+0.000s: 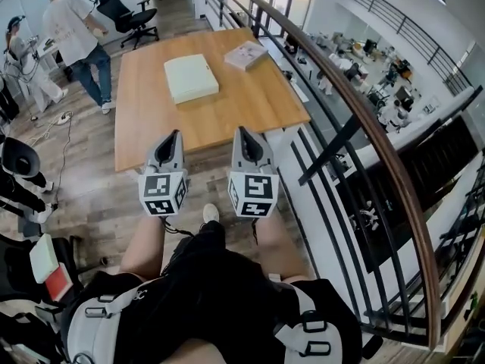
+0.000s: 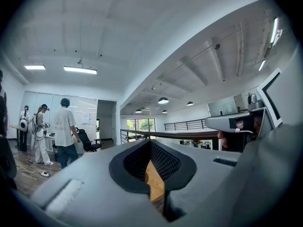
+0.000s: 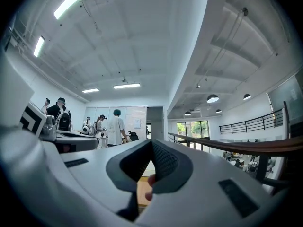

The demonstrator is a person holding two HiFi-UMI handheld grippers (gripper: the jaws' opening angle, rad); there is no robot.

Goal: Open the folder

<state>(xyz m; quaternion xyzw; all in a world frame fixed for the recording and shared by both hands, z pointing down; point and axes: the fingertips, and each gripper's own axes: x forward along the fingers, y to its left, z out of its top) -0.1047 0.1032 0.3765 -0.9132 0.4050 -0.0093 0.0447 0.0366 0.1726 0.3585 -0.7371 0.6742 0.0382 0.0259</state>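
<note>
The folder (image 1: 191, 78), pale yellow-green and closed, lies flat on the wooden table (image 1: 250, 101), left of its middle. My left gripper (image 1: 176, 134) and right gripper (image 1: 242, 131) hover side by side at the table's near edge, pointing level toward it and well short of the folder. Both are shut with nothing between the jaws. In the left gripper view the left gripper (image 2: 150, 142) has its pads together, and a strip of table wood (image 2: 156, 186) shows below them. The right gripper (image 3: 151, 141) looks the same in its own view.
A pinkish book (image 1: 245, 54) lies at the table's far right corner. A dark railing (image 1: 356, 112) with a wooden handrail runs along the right. A person in a white shirt (image 1: 76, 29) and an office chair (image 1: 125, 10) are beyond the table at the left. My own legs (image 1: 212, 279) are below.
</note>
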